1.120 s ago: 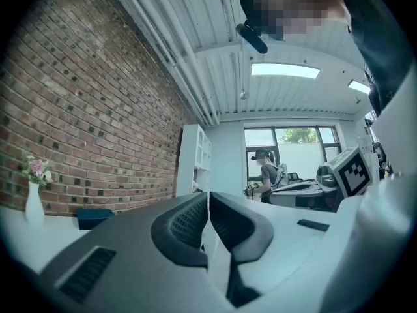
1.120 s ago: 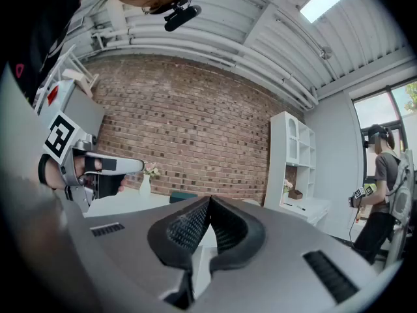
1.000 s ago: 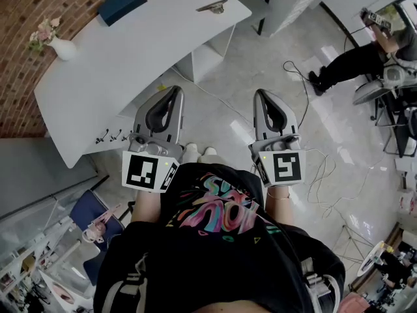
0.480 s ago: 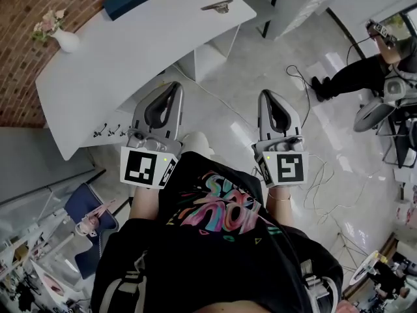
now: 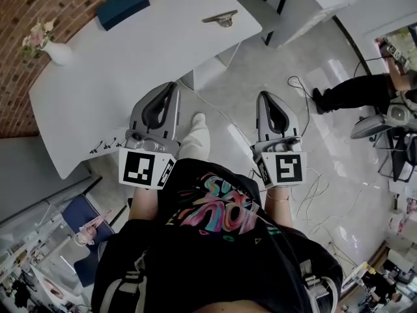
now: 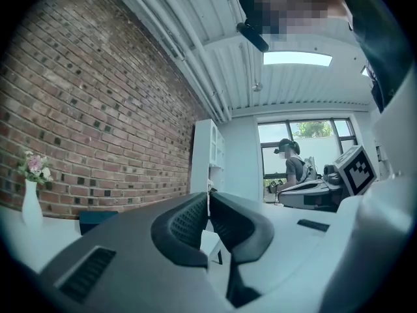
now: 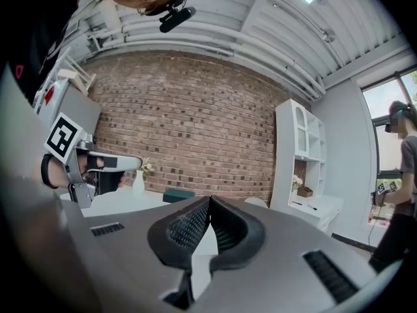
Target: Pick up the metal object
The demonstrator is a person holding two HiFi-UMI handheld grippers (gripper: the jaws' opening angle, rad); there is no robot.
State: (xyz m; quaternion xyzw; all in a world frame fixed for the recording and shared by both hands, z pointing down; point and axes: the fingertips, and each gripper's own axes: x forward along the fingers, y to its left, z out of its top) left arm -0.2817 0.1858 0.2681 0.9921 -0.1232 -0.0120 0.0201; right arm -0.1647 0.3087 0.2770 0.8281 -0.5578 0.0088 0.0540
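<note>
The metal object (image 5: 221, 18), a flat silvery piece, lies near the far right edge of the white table (image 5: 130, 64). My left gripper (image 5: 172, 86) is held at waist height over the table's near edge, jaws pressed together on nothing. My right gripper (image 5: 263, 96) hangs over the floor to the right of the table, shut and empty too. Both are well short of the metal object. The left gripper view shows its shut tips (image 6: 208, 197) and the right gripper view its shut tips (image 7: 210, 201); the metal object shows in neither.
A dark blue box (image 5: 122, 6) and a white vase with flowers (image 5: 45, 47) stand on the table by the brick wall. A white shelf unit (image 7: 300, 168) stands at the right. Cables (image 5: 313, 181) lie on the floor. A seated person (image 5: 365, 90) is far right.
The table and metal object have drifted down and right in the head view, as the person steps toward them. A white shoe has come forward between the grippers. Both jaws stay shut.
</note>
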